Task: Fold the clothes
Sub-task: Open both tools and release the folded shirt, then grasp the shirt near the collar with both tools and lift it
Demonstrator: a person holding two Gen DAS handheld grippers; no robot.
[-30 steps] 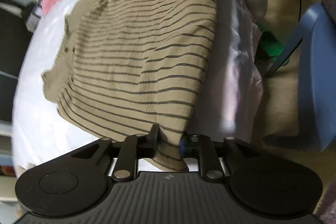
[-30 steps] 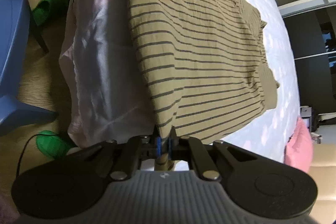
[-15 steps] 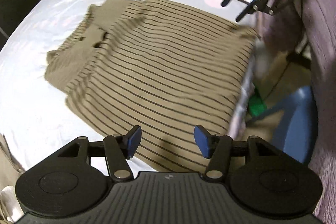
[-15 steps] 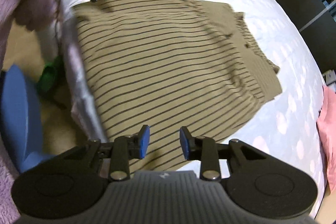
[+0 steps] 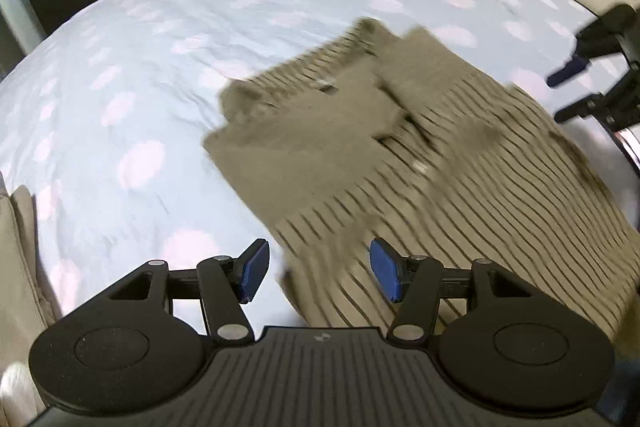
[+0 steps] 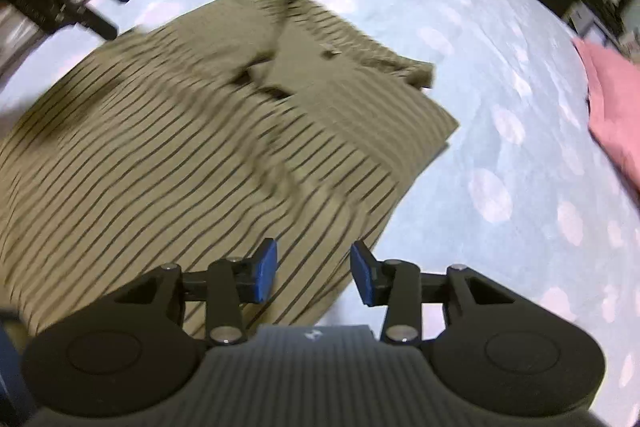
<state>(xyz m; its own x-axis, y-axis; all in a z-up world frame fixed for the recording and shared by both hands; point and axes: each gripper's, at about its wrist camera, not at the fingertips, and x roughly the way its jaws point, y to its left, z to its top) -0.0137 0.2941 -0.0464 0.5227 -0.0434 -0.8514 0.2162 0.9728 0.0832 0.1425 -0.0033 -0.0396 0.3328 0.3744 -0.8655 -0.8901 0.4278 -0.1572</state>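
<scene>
Now the striped shirt (image 5: 460, 187) has been released and lies spread on the bed (image 5: 160, 67). Both the left gripper (image 5: 320, 269) and right gripper (image 6: 314, 273) are held open above its hem, ready for a sleeve fold.

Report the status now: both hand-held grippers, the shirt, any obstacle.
Left hand-held gripper open, empty. Right hand-held gripper open, empty. Striped shirt lies on the bed, sleeves folded in. Nothing in the way.
</scene>
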